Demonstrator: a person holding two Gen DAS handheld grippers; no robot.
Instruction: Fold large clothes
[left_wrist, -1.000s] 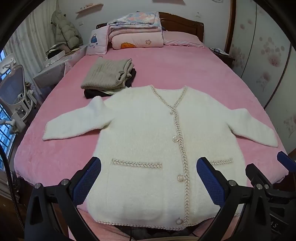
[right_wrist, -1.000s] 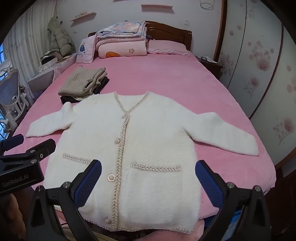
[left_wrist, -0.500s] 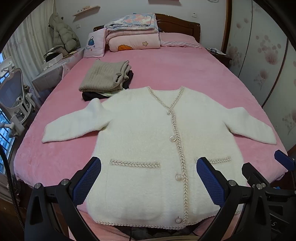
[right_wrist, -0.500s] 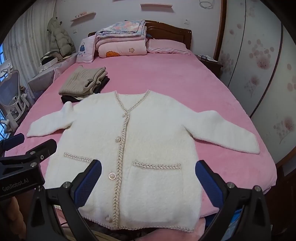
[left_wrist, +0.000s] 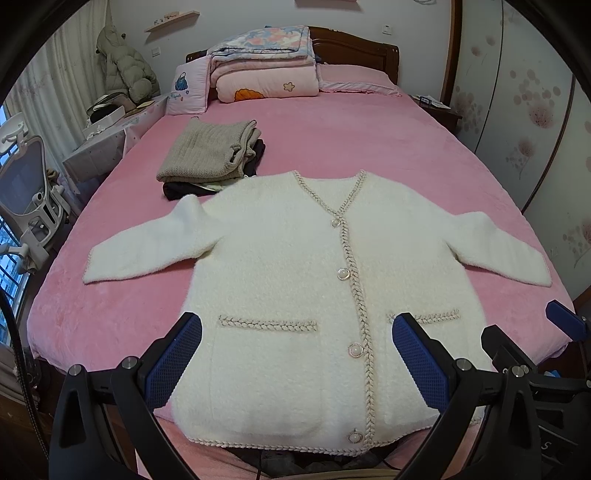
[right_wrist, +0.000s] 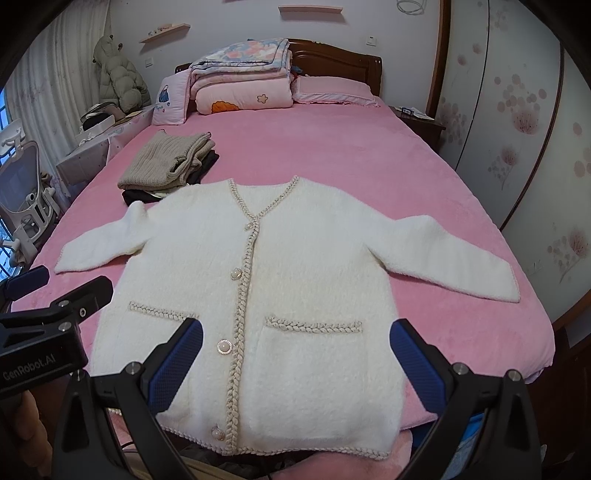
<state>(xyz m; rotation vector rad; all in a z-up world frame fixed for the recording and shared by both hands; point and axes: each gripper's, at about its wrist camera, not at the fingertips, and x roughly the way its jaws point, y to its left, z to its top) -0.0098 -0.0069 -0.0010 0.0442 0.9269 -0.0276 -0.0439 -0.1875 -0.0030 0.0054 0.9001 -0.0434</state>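
"GenRobot.AI" lettering (right_wrist: 27, 365), right view only

A white cardigan (right_wrist: 295, 280) is lying flat, buttoned, sleeves spread, on the pink bed (right_wrist: 351, 155) — the right gripper (right_wrist: 295, 363) is hovering wide open above its hem, the left gripper (right_wrist: 44, 295) showing just beside it, apart from the fabric.

Pink bed (left_wrist: 332, 147): white cardigan (left_wrist: 295, 277) spread flat; folded clothes stack (left_wrist: 210, 155) beside; bedding pile (left_wrist: 266, 70) at headboard.
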